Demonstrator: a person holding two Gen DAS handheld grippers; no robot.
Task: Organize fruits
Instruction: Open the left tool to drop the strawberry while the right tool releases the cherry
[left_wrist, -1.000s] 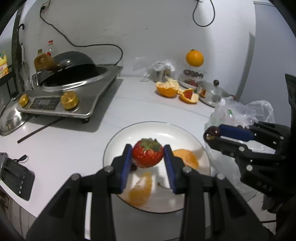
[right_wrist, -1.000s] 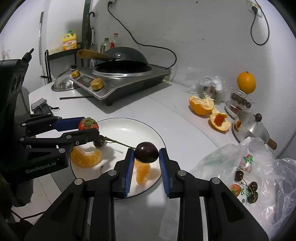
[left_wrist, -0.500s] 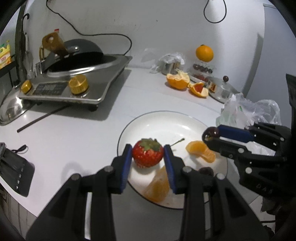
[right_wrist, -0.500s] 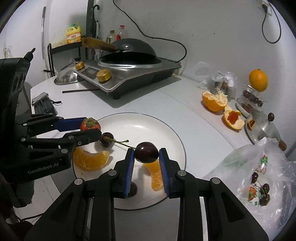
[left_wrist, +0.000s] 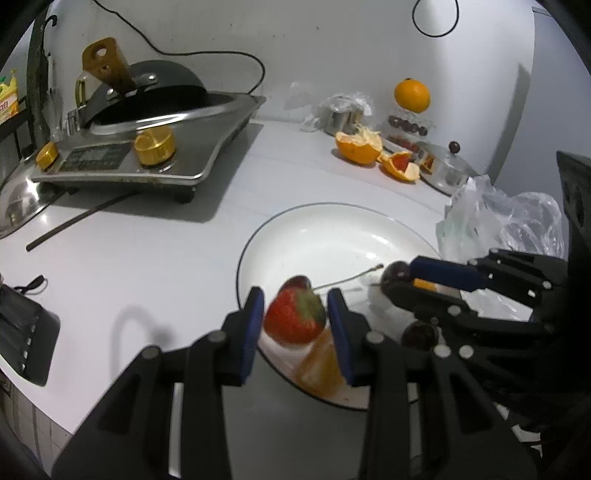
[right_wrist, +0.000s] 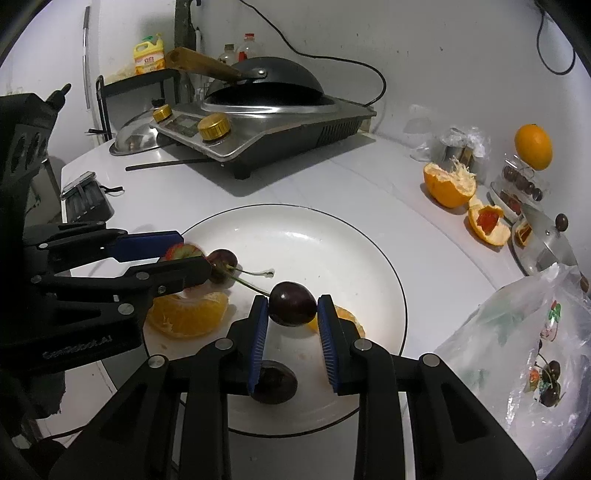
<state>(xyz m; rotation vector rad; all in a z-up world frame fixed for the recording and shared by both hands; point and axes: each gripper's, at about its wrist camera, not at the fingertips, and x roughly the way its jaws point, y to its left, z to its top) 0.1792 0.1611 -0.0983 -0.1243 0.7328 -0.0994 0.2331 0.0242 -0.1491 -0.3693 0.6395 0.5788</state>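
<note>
A white plate (left_wrist: 332, 206) (right_wrist: 400, 291) holds two orange segments (right_wrist: 188, 314) and loose dark cherries (right_wrist: 275, 382). My left gripper (left_wrist: 295, 294) (right_wrist: 192, 254) hangs low over the plate's near-left rim, its jaws opening. The strawberry (left_wrist: 293, 319) sits tipped and blurred between the blue pads, with a small gap on each side. A stemmed cherry (right_wrist: 221, 260) lies just behind it. My right gripper (right_wrist: 291, 300) (left_wrist: 397, 277) is shut on a dark cherry (right_wrist: 291, 303) just above the plate, over an orange segment (right_wrist: 349, 318).
A cooker with a black wok (right_wrist: 266, 88) stands at the back left, a thin dark stick (left_wrist: 77, 221) in front of it. Orange peel halves (right_wrist: 448, 182), a whole orange (right_wrist: 533, 146) and a pot lid (right_wrist: 546, 240) are at the right. A plastic bag (right_wrist: 535, 343) holds more cherries.
Both grippers have sunk closer to the plate. The left jaws have widened slightly and the strawberry has tipped over between them. The right gripper still grips its cherry.
</note>
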